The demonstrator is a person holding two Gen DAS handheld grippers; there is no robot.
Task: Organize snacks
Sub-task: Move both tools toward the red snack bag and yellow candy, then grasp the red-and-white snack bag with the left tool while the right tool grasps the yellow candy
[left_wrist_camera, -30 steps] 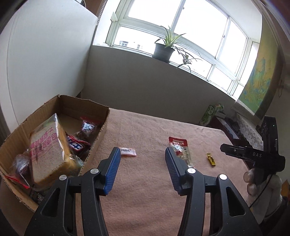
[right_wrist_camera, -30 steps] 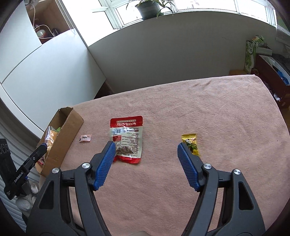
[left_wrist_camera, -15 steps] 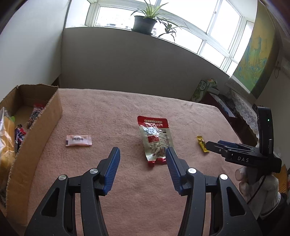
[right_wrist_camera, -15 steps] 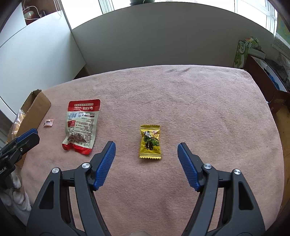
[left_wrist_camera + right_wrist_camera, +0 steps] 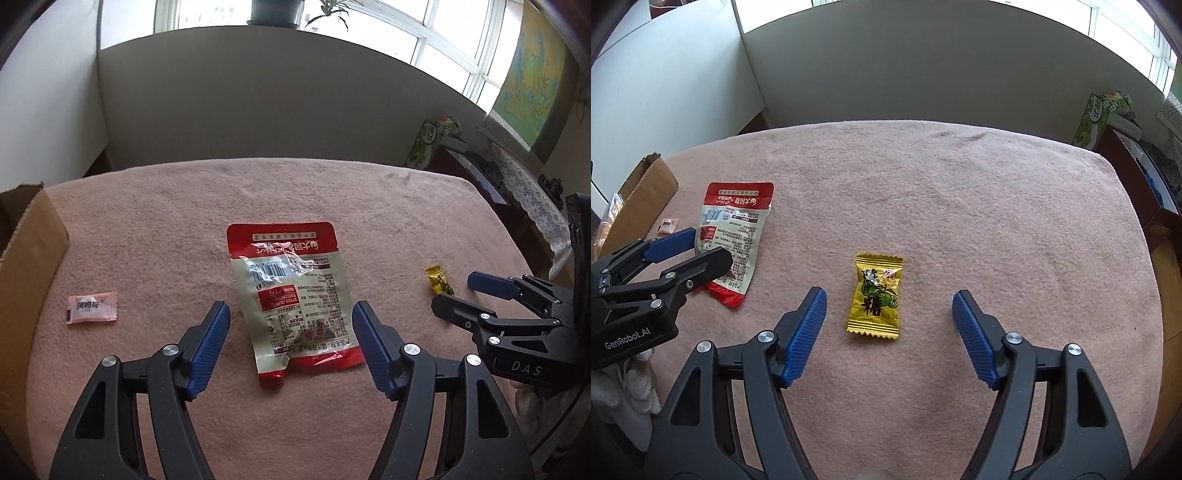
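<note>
So the red-and-white snack pouch [image 5: 295, 295] is lying flat, back side up with the barcode showing, on the pink cloth [image 5: 332, 192] that covers the table. It's dead centre in my left wrist view, its lower half sitting right between the fingers of my left gripper [image 5: 291, 347]. That one is spread wide, holding nothing, and neither blue pad [image 5: 207, 350] touches the pouch. The bottom corner of the pouch is a bit crumpled and curled.

My right gripper [image 5: 890, 336] is the same deal: wide apart, empty, hanging over the yellow candy [image 5: 876, 297]. The candy lies at about 12 o'clock between the pads, a bit closer to the left one, touching neither. It has a green lime picture and a big black character on it.

From the left wrist camera, the little pink candy [image 5: 91, 307] sits out at 9 o'clock from the pouch, well apart from it. Past that, at the far 9 o'clock edge, is the cardboard box [image 5: 26, 266]; I only see its outer wall and a flap.

The yellow candy is around 3 o'clock of the pouch, with my right gripper just beside it.

Way back at 1 o'clock there's a green carton [image 5: 432, 140] off the table, and a potted plant [image 5: 273, 11] up on the windowsill at 12.
</note>
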